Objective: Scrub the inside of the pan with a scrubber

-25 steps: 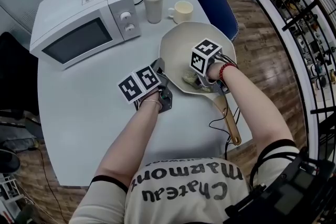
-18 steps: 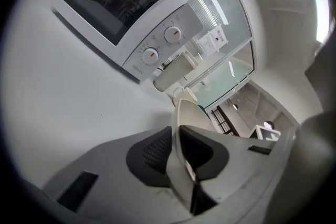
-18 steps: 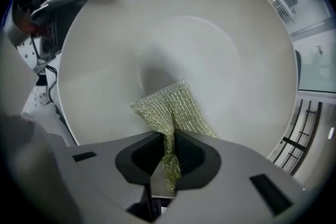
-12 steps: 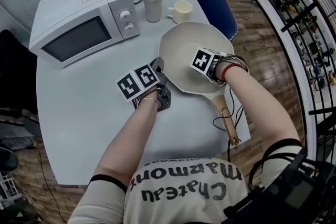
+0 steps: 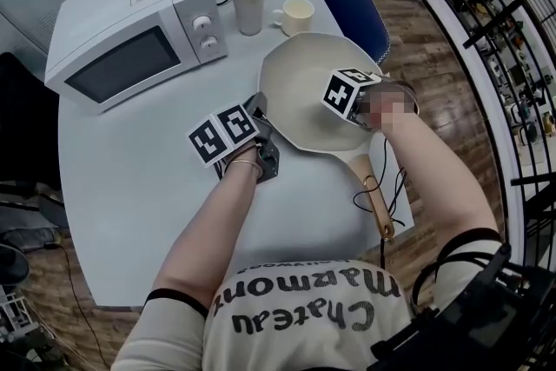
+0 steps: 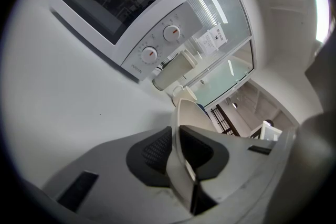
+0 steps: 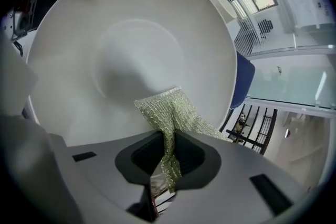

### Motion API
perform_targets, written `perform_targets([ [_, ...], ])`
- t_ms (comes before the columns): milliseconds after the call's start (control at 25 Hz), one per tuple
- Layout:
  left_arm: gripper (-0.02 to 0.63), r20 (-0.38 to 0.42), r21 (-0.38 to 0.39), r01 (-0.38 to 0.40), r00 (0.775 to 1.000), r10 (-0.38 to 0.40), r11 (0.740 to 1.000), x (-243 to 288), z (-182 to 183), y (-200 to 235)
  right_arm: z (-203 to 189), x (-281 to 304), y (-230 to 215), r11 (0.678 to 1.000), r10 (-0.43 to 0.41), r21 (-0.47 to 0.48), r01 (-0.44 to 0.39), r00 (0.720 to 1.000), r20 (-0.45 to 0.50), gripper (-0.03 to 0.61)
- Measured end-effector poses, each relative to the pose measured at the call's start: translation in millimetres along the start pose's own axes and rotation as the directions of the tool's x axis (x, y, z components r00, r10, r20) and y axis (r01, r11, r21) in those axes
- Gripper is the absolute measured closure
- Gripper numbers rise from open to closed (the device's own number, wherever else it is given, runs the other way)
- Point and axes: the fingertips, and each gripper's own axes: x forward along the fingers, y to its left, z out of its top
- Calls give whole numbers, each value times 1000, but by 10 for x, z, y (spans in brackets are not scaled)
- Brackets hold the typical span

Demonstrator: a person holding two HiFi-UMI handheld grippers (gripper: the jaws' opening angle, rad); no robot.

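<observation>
1. My left gripper [image 6: 176, 150] is clamped on the rim of the pan [image 5: 304, 87]. One pad sits inside the wall and one outside, with the thin edge pinched between them.
2. My right gripper [image 7: 167, 157] is closed on the scrubber [image 7: 169, 110], a pale gold-green mesh cloth. A narrow pinch of it runs between the pads and the rest fans out beyond them.
3. The pan is round and cream inside. It stands on the right part of the table [image 5: 130, 169], with its wooden handle [image 5: 373, 195] pointing back toward me and ending near the table's edge.
4. Pan contents: the scrubber only. Its free end spreads over the inner slope on the right side of the pan, below my right gripper. I cannot tell how firmly it bears on the surface.
5. The cup [image 5: 248, 0], tall and pale with its lid on, stands beyond the pan, just beside the microwave [image 5: 130, 39]. The lid hides what it holds.
6. The mug [image 5: 297, 15] stands near the pan's far rim, to the right of the cup, handle toward the cup. Its inside looks pale, and I cannot make out any contents.
7. The microwave occupies the far left of the table with its door closed. Nothing can be read through the dark window.
</observation>
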Motion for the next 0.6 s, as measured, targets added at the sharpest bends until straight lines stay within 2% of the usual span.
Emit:
perform_targets([
  [280,565,-2,-8,3,1000,-3,1000,-11,-21,-15,17,-159,-388,991,-131,33,128,988,85,522],
  [360,564,3,-21,8,1000,-8,1000,-15,-23,-10,93,-293,-492,983,-178,68,169,967,184,522],
  [400,563,6,-33,14,1000,-14,999,-21,-25,-5,171,-432,-526,980,-192,110,168,941,277,522],
  [480,560,13,-67,27,1000,-26,997,-38,-25,2,327,-817,-564,970,-195,222,96,853,484,522],
  [520,560,19,-85,32,999,-31,996,-45,-24,3,380,-1004,-565,963,-182,268,29,804,566,522],
  [600,560,32,-110,40,999,-37,993,-53,-26,13,501,-1252,-458,940,-99,300,-161,713,694,522],
])
